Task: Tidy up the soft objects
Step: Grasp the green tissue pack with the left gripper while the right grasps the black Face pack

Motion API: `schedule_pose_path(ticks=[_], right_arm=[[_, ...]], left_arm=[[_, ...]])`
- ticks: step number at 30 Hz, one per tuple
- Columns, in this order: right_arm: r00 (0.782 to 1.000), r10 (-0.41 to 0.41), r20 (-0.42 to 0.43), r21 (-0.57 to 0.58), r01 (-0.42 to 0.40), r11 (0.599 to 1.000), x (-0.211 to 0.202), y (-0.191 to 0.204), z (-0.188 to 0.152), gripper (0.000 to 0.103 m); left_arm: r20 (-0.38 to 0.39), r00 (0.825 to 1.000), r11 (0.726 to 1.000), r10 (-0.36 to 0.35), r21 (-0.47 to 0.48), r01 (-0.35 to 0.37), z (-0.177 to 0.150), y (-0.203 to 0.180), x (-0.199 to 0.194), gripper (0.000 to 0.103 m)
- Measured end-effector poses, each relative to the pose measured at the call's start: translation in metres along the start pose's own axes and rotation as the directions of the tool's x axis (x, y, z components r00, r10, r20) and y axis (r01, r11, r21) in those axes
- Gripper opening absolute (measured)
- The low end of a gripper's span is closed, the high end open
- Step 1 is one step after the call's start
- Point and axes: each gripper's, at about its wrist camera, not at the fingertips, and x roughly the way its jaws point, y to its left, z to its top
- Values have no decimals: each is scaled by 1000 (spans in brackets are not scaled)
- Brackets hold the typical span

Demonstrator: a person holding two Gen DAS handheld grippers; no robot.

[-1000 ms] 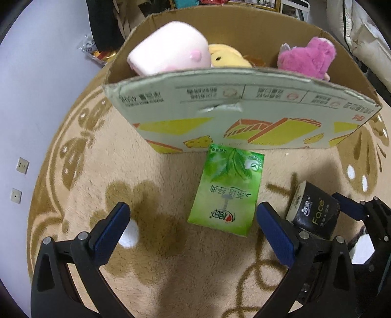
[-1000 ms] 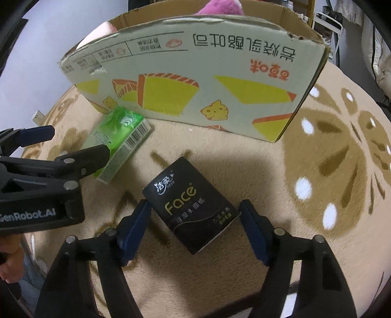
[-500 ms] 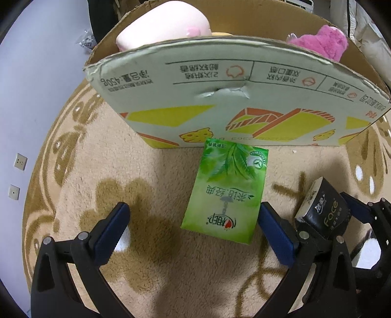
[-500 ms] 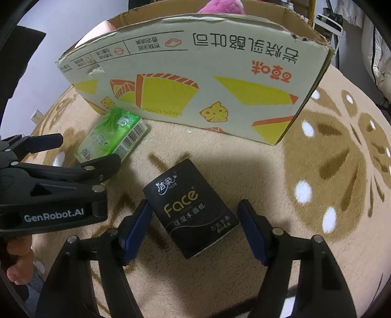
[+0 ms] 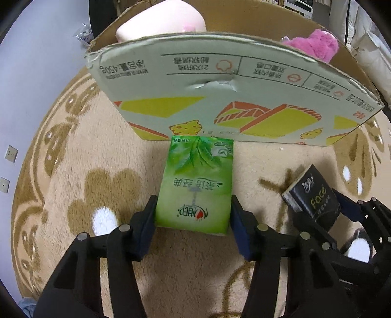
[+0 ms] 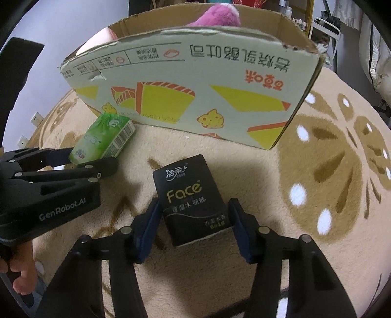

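Presently closed on the near end of the green plastic-wrapped tissue pack (image 5: 195, 186): left tongs (image 5: 193, 215), just narrowed, pads against both long edges. Pack flat on beige patterned rug (image 5: 97, 159), far end touching printed cardboard box (image 5: 220, 97); judged a grip for lifting over that wall. Further right, same arrangement: right tongs (image 6: 195, 215), also just narrowed, pressing black rectangular tissue pack (image 6: 190, 198), near the box. Shown more fully from left view: pale pink plush (image 5: 161, 19) and magenta plush (image 5: 315, 46) already boxed. From right view only: green pack's barcode side, bare hand (image 6: 22, 281) under left handle.
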Motion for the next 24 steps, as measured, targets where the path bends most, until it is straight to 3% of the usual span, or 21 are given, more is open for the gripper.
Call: schedule_pose_path(ticks=[24], right_arm=[[996,-2,90,13,1,1000,-34,3,0,51]], left_arm=[[68,997,999,35,-38,-32,-14,12,-47,52]])
